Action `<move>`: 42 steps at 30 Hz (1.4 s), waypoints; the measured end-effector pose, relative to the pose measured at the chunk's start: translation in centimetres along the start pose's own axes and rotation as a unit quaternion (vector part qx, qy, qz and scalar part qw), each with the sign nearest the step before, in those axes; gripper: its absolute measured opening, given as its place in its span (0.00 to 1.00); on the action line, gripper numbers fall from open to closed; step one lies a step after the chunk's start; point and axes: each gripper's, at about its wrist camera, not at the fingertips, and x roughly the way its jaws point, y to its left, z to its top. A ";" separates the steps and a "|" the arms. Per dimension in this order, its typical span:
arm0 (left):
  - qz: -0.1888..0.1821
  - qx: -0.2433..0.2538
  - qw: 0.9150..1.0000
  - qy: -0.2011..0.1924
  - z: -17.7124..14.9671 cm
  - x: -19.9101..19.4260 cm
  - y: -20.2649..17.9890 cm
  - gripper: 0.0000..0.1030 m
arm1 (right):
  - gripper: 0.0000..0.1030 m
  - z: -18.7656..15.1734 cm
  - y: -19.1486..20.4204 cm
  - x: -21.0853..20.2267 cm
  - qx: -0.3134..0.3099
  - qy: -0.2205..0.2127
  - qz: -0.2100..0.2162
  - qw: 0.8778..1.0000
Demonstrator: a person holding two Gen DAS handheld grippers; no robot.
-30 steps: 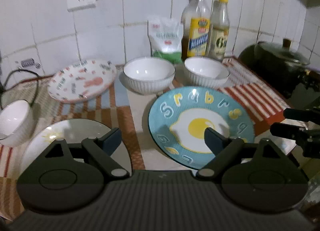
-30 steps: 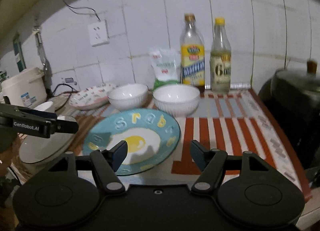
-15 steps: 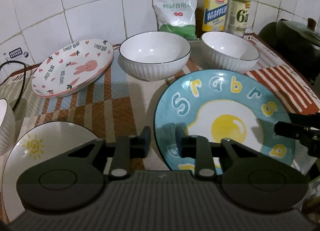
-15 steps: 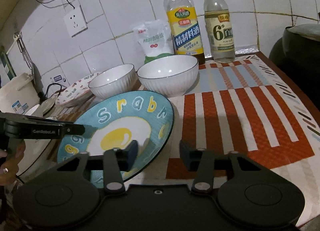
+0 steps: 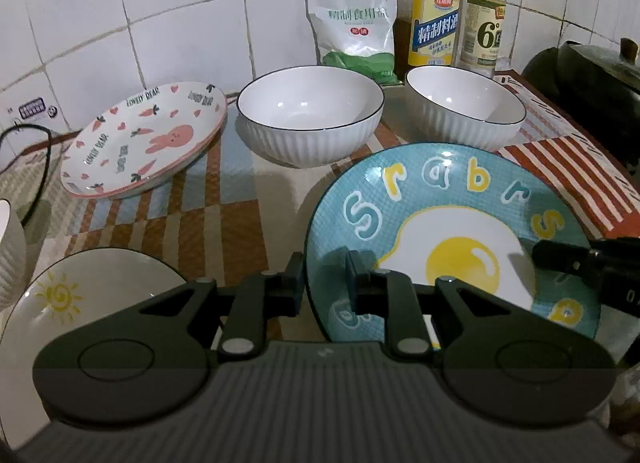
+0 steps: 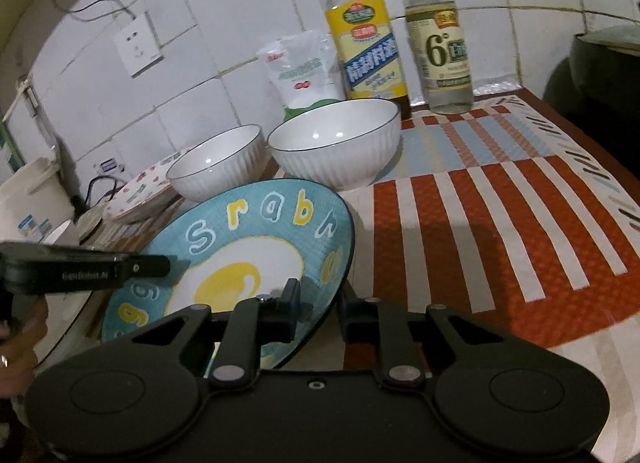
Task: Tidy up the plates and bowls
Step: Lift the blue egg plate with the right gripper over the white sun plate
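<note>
Landmark: egg plate (image 5: 452, 239), on the table (image 6: 520, 231) nearest both cameras. Directly behind it stand two bowls side by side: left bowl (image 5: 310, 115) and right bowl (image 5: 466, 105). Behind the bowls, against the wall, stand a bag (image 5: 354, 25) and, to the bag's right, two bottles (image 5: 436, 19) next to each other. Left of the egg plate and further back lies the rabbit plate (image 5: 146, 139), beside the left bowl. Left of the egg plate and level with its near edge lies the sun plate (image 5: 92, 295). A pot (image 5: 592, 83) stands to the right rear of the egg plate
</note>
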 end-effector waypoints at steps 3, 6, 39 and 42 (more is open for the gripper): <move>0.003 -0.001 1.000 0.000 0.0 -0.1 -0.1 0.19 | 0.24 -0.1 0.7 -0.2 0.000 -0.008 -0.017 1.000; -0.004 -0.009 1.000 0.008 -0.1 -0.4 0.3 0.20 | 0.23 -0.1 0.9 -0.6 0.006 -0.014 -0.026 1.000; -0.009 -0.079 0.997 0.013 -2.5 -8.9 5.8 0.19 | 0.19 0.6 8.2 -6.6 0.001 -0.012 0.012 1.000; -0.002 -0.090 0.996 0.009 -3.2 -9.8 7.5 0.19 | 0.18 0.5 9.8 -6.3 -0.008 -0.009 0.023 1.000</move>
